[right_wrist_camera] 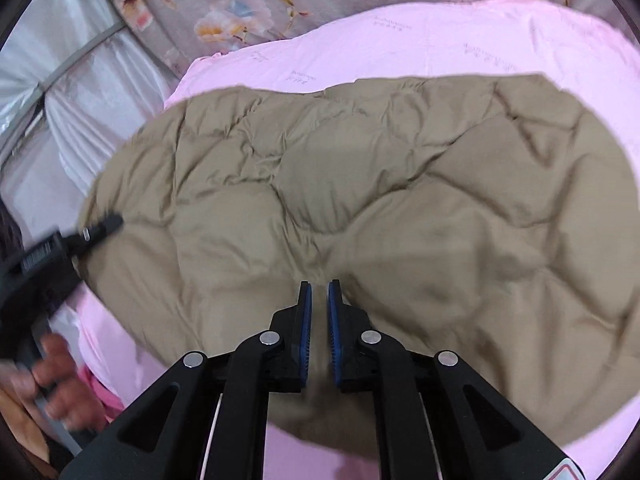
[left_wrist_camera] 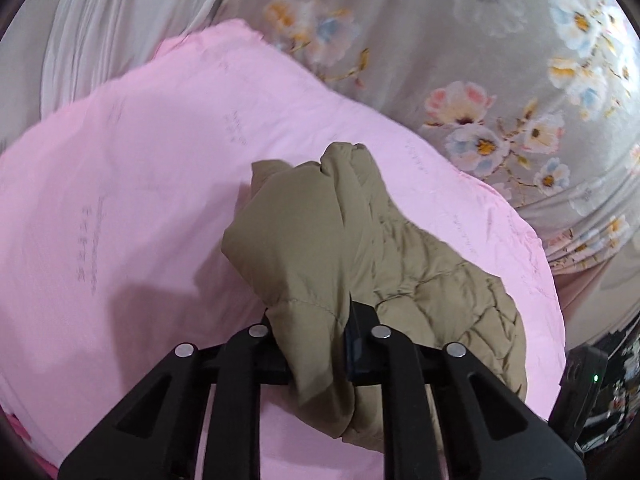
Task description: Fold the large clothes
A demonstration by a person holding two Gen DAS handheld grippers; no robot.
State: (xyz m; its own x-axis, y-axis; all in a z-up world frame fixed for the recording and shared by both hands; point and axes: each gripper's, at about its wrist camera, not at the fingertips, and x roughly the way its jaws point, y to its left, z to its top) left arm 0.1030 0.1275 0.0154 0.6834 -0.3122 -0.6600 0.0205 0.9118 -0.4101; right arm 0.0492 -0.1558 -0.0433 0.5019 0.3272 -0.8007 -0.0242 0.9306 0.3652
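A khaki quilted puffer jacket (right_wrist_camera: pixel 360 200) lies spread on a pink sheet (right_wrist_camera: pixel 440 40). In the left wrist view my left gripper (left_wrist_camera: pixel 310 320) is shut on a bunched fold of the jacket (left_wrist_camera: pixel 320 240) and holds it raised over the pink sheet (left_wrist_camera: pixel 120 200). The left gripper also shows in the right wrist view (right_wrist_camera: pixel 100 232), at the jacket's left edge. My right gripper (right_wrist_camera: pixel 320 292) hovers over the jacket's near middle. Its jaws stand nearly together with a thin gap and nothing between them.
A grey floral bedspread (left_wrist_camera: pixel 480 60) lies beyond the pink sheet. White pleated fabric (right_wrist_camera: pixel 80 100) hangs at the left. The person's hand (right_wrist_camera: pixel 56 384) grips the left tool's handle at lower left. Dark clutter (left_wrist_camera: pixel 612 380) sits at the far right.
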